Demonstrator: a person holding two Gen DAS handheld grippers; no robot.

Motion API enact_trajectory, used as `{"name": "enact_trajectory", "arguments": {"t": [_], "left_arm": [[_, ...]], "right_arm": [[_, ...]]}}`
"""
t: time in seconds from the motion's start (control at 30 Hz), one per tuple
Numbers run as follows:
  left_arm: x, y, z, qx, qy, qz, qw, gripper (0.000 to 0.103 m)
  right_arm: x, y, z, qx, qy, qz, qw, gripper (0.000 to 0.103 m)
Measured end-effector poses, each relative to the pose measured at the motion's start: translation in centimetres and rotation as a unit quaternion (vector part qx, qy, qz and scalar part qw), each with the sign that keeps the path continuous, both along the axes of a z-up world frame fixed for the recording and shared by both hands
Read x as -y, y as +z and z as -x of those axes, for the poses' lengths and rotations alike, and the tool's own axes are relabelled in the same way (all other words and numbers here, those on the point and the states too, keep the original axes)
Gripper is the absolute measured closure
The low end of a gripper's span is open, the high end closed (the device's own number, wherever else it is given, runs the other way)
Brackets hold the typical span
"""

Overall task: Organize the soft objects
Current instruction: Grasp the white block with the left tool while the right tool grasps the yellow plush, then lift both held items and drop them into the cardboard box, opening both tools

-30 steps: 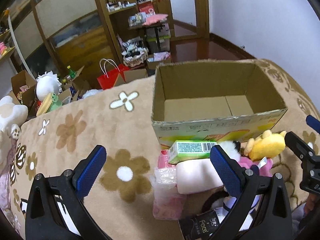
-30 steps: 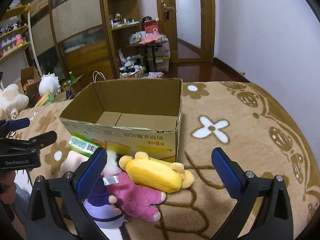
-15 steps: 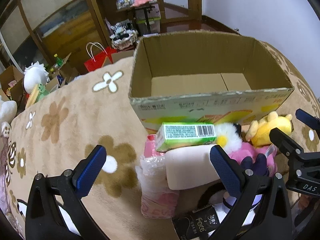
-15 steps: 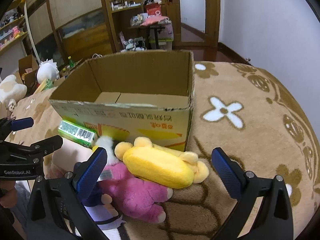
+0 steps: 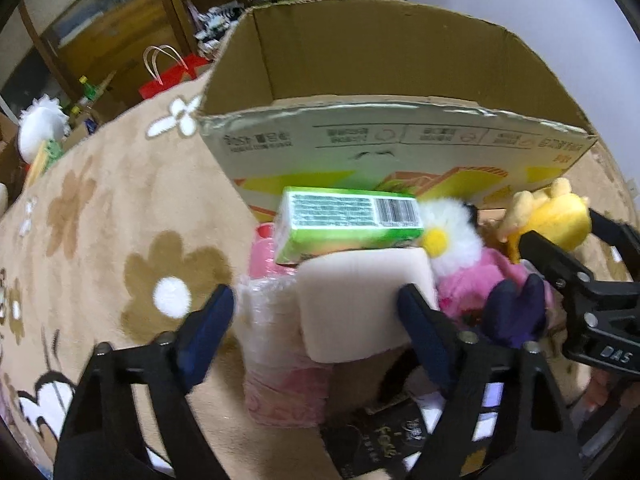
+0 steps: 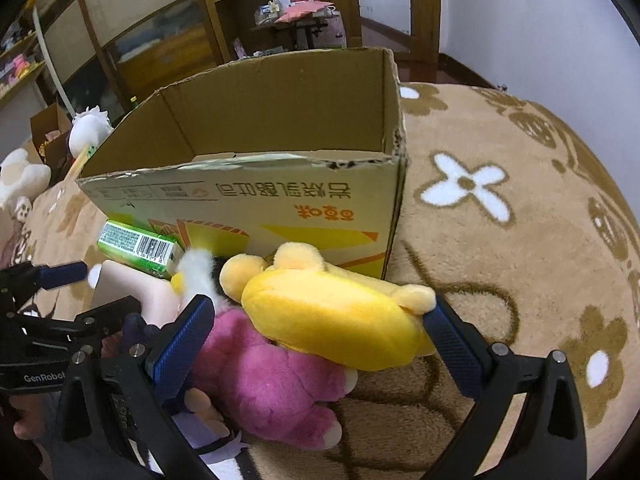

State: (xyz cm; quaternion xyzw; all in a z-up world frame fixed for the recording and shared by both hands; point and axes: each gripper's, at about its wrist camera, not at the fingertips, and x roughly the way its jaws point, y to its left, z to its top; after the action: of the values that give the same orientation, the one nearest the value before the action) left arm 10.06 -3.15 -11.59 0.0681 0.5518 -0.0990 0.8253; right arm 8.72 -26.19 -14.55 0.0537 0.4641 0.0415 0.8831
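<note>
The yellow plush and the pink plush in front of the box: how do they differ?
The yellow plush is smooth and lies on top; the pink plush is shaggier and lies under it. The yellow plush lies between the right gripper's fingers; the pink plush lies lower. Both lie on the blanket before the box.

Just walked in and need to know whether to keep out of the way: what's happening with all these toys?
A person is sorting soft things beside an open cardboard box. The left gripper has just been closing, with a pale foam block and a pink packet between its fingers. The right gripper straddles a yellow plush lying on a pink one. Nothing is lifted yet.
</note>
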Motion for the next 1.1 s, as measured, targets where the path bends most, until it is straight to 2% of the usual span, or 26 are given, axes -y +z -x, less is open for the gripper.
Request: {"name": "enact_trajectory", "arguments": {"t": [0.07,0.13,0.2,0.37,0.6,0.77,0.93,1.1], "left_arm": [[0.0,-0.2,0.1,-0.013,-0.002,0.017,0.9998,0.047],[0.1,-0.2,0.2,-0.023,-0.005,0.035,0.9991,0.059],[0.3,-0.2,0.5,-0.022,-0.006,0.036,0.9991,0.063],[1.0,-0.3,1.0,-0.014,-0.013,0.028,0.9994,0.075],[1.9,1.5,2.5,0.016,-0.022,0.01,0.9996,0.08],[1.9,3.2,4.0,0.04,-0.017,0.015,0.9989,0.081],[1.6,5.3,5.2,0.074,-0.01,0.01,0.9972,0.081],[1.0,8.1,6.5,0.127,0.002,0.0,0.9919,0.081]], "right_arm": [[0.1,-0.2,-0.1,-0.006,-0.002,-0.002,1.0,0.0],[0.2,-0.5,0.0,-0.01,-0.004,-0.001,1.0,0.005],[0.4,-0.6,-0.1,-0.012,-0.007,0.007,1.0,0.013],[0.7,-0.4,0.1,-0.008,-0.005,0.004,1.0,0.02],[0.8,0.9,1.1,0.011,-0.006,0.001,1.0,0.022],[0.6,2.3,2.2,0.029,-0.007,-0.008,1.0,0.022],[0.3,4.2,3.7,0.054,-0.008,-0.004,0.998,0.022],[0.2,6.6,5.2,0.09,-0.008,-0.004,0.996,0.022]]}}
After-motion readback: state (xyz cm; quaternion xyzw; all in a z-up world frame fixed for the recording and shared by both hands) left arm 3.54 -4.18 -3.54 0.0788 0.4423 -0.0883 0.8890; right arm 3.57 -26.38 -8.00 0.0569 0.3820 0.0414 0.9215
